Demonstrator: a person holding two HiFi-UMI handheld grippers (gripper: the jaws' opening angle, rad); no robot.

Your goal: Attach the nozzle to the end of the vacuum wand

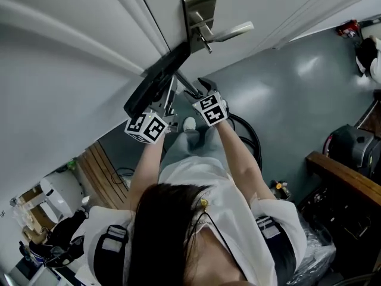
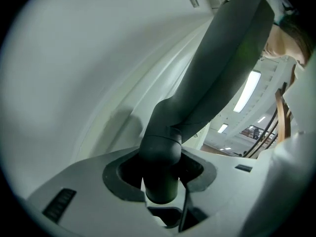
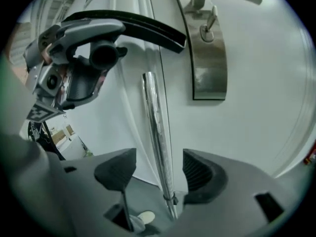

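Nozzle [image 2: 217, 68] is clamped by its round neck in the left gripper's [image 2: 160, 181] jaws, and its long black head reaches up beyond them. Over at the right gripper [image 3: 158, 169], the jaws are parted. The chrome wand [image 3: 155, 127] runs straight up between them with a gap on either side, so nothing is gripped there. The nozzle's open socket [image 3: 103, 56] hangs up and to the left of those jaws, apart from the wand's top end. The risk, as I judge it, is that the wand is unheld. If the socket comes in off-axis, it could shove the tube sideways toward the door [image 3: 256, 83] instead of seating on it.
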